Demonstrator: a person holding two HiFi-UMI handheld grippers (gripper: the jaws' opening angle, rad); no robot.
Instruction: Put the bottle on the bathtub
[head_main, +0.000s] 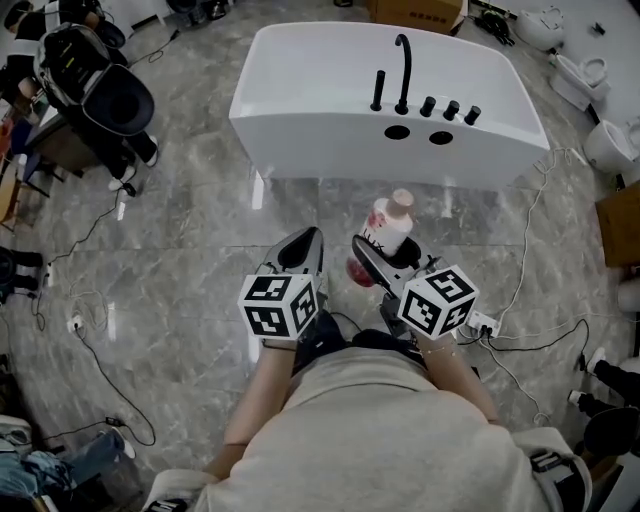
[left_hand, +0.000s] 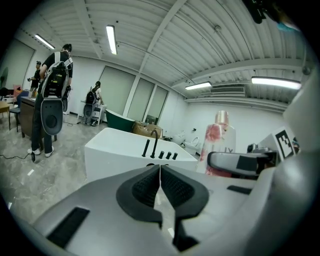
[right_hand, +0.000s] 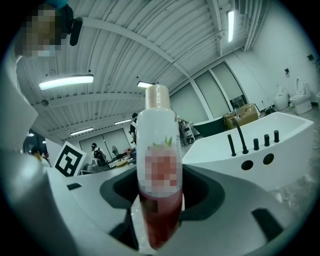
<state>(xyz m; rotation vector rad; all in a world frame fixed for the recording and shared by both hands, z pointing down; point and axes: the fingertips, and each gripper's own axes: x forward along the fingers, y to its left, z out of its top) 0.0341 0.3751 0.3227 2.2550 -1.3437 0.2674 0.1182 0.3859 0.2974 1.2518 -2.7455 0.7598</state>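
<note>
A clear bottle with red liquid, a pale label and a beige cap is clamped upright between the jaws of my right gripper. In the right gripper view the bottle fills the centre, with the jaws closed on its lower body. My left gripper is beside it on the left, its jaws shut with nothing between them. The white bathtub stands ahead on the grey marble floor. Its near rim carries a black faucet, several black knobs and two round holes.
Cables trail over the floor to the right of the tub and at the left. A black chair stands at far left. White toilets sit at the right edge. People stand in the background of the left gripper view.
</note>
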